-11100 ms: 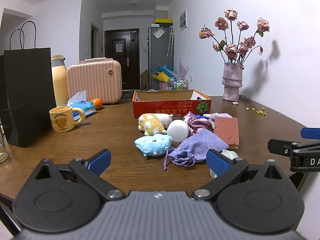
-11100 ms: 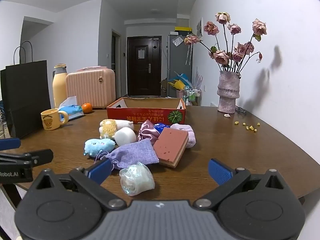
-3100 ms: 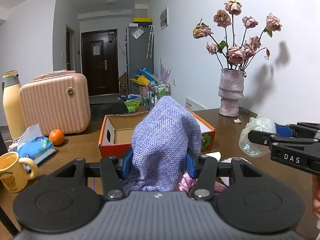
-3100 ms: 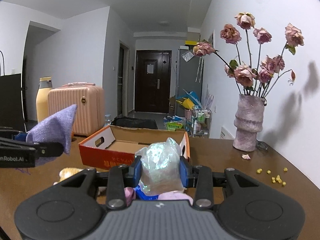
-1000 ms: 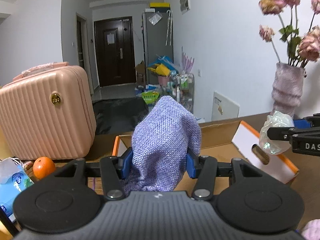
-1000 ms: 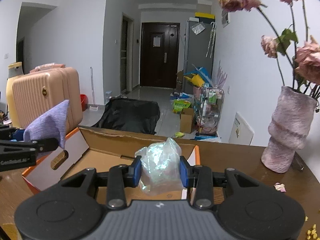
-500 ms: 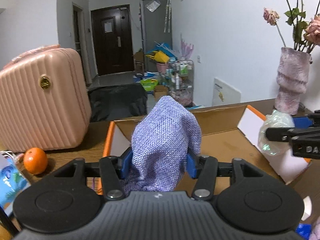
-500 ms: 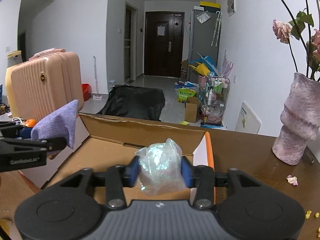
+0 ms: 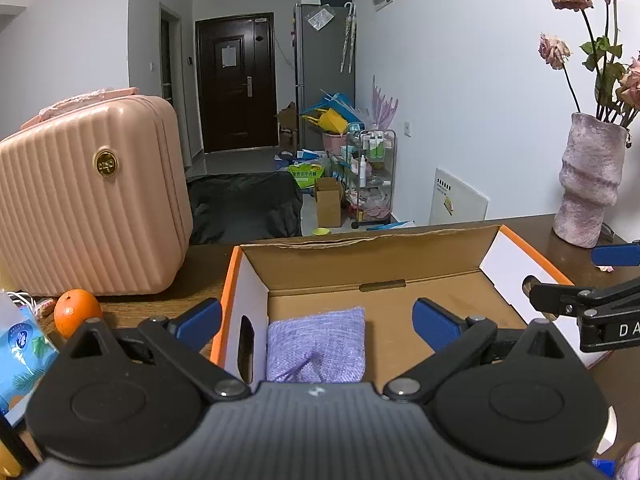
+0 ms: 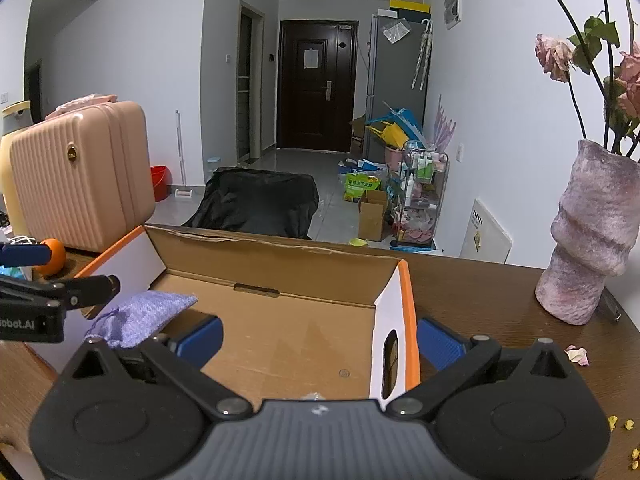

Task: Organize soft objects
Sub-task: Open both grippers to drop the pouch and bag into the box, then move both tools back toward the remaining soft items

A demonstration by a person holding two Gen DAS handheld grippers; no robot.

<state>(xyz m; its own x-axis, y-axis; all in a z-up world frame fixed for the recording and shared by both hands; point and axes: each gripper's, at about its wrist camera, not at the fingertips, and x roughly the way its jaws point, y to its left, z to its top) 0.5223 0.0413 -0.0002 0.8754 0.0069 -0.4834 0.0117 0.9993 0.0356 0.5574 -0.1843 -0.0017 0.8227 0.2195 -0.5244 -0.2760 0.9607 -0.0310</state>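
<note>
- Two soft things have just been let go over the cardboard box (image 9: 400,264): a second ago the purple pouch (image 9: 316,350) was pinched in the left gripper (image 9: 316,320) and a clear crinkled bag in the right gripper (image 10: 318,338).
- The purple pouch is now seen lying flat on the box floor, in the left part near the white end wall with its handle slot, cord end towards the camera.
- The clear bag is not found in either view now — it is judged to have dropped into the box below the right gripper's body, but this cannot be confirmed.
- Both sets of jaws are opening, and nothing is seen between the blue pads of either; both tools are emptied.
- For the task, two items are counted as stowed; by this reading, the next step is a return to the remaining soft things, which are out of view here.
- The left gripper is held over the box's left end, tilted downward, with one pad outside the orange rim and the other above the floor.
- The right gripper is held over the right end at a like downward tilt — its right pad hangs outside the end wall, above the wooden table (image 10: 480,292).
- Each gripper's tip is seen at the edge of the other's view, so the two are near each other but apart.
- A pink suitcase (image 9: 92,196), an orange (image 9: 76,312) and a vase (image 10: 588,240) are left standing around the box.
</note>
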